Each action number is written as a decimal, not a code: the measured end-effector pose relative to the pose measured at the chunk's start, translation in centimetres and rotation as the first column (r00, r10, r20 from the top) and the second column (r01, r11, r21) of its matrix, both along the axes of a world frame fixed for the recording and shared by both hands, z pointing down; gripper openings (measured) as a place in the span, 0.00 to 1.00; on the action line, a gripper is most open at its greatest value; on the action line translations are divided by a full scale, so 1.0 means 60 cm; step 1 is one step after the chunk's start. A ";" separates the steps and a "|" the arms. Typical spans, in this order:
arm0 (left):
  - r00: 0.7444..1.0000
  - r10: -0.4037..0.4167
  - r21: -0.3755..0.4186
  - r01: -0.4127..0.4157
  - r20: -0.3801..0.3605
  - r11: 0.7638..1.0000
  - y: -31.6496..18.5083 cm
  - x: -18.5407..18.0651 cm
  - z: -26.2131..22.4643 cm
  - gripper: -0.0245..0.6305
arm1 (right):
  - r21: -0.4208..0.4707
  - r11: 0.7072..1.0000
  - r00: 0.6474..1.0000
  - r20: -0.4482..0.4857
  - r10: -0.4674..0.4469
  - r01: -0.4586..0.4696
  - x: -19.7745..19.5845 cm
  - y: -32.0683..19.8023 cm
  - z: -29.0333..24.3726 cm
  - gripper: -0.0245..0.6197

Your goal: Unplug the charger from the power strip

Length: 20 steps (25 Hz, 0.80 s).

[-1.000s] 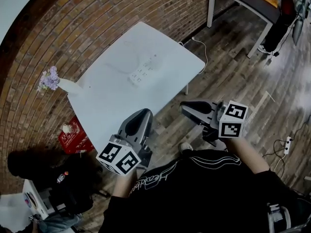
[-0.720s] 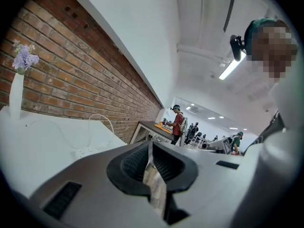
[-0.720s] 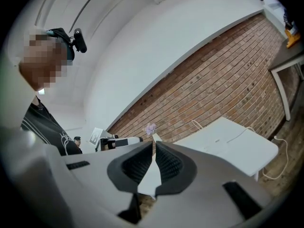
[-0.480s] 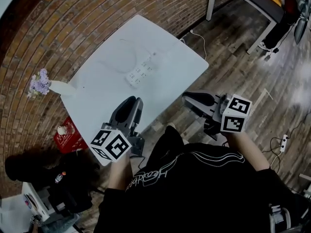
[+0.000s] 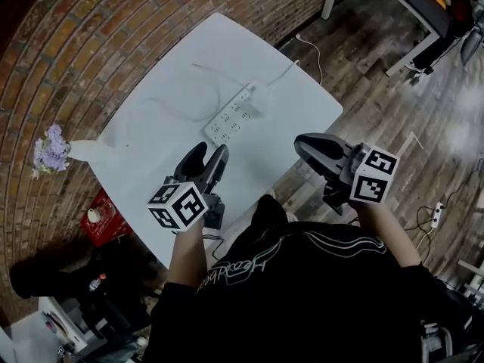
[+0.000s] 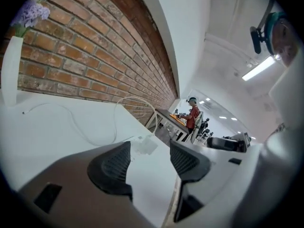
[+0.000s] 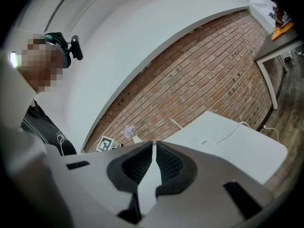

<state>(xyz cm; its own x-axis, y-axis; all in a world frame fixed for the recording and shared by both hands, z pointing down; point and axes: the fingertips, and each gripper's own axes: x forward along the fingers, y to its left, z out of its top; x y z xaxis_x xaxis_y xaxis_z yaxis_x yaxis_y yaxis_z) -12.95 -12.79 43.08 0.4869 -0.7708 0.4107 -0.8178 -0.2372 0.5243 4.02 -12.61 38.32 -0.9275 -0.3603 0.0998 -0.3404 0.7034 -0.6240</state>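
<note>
While the white desk [image 5: 291, 116] fills the middle, the left hand-held gripper [image 5: 208, 152] hangs over its near edge, jaws just opened, nothing between them. The right hand-held gripper [image 5: 302, 144] is clenched empty. Farther back lies the power strip [image 5: 229, 119], the charger [image 5: 253, 109] plugged into its right end.

charger [image 5: 252, 108]: too small, seemingly plugged in | power strip [image 5: 227, 119]: sockets indistinct
</note>
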 end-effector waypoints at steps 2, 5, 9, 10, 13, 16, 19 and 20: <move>1.000 0.003 -0.038 -0.002 0.011 0.999 -0.020 -0.017 0.029 0.42 | -0.012 1.000 1.000 -0.010 0.011 -0.011 -0.009 -0.020 0.010 0.04; 1.000 0.003 -0.100 0.000 0.023 0.995 -0.044 -0.040 0.076 0.45 | -0.027 0.999 0.999 -0.029 0.022 -0.023 -0.021 -0.043 0.026 0.04; 1.000 0.005 -0.192 -0.004 0.007 0.981 -0.064 -0.058 0.133 0.45 | -0.041 0.999 0.998 -0.049 0.033 -0.035 -0.034 -0.065 0.041 0.04; 1.000 0.006 -0.213 -0.007 -0.004 0.977 -0.069 -0.059 0.145 0.45 | -0.046 0.998 0.998 -0.055 0.032 -0.035 -0.038 -0.068 0.045 0.04; 0.999 -0.008 -0.259 -0.002 -0.036 0.966 -0.085 -0.065 0.173 0.45 | -0.064 0.997 0.997 -0.069 0.028 -0.033 -0.046 -0.076 0.060 0.04; 0.998 -0.031 -0.311 0.013 -0.051 0.950 -0.092 -0.073 0.201 0.45 | -0.081 0.996 0.996 -0.083 0.032 -0.038 -0.051 -0.082 0.074 0.04; 0.998 -0.037 -0.342 0.016 -0.056 0.939 -0.095 -0.075 0.220 0.45 | -0.085 0.995 0.995 -0.093 0.038 -0.045 -0.053 -0.089 0.088 0.04; 0.997 -0.039 -0.348 0.015 -0.060 0.937 -0.096 -0.074 0.223 0.44 | -0.085 0.995 0.995 -0.093 0.043 -0.051 -0.054 -0.092 0.093 0.04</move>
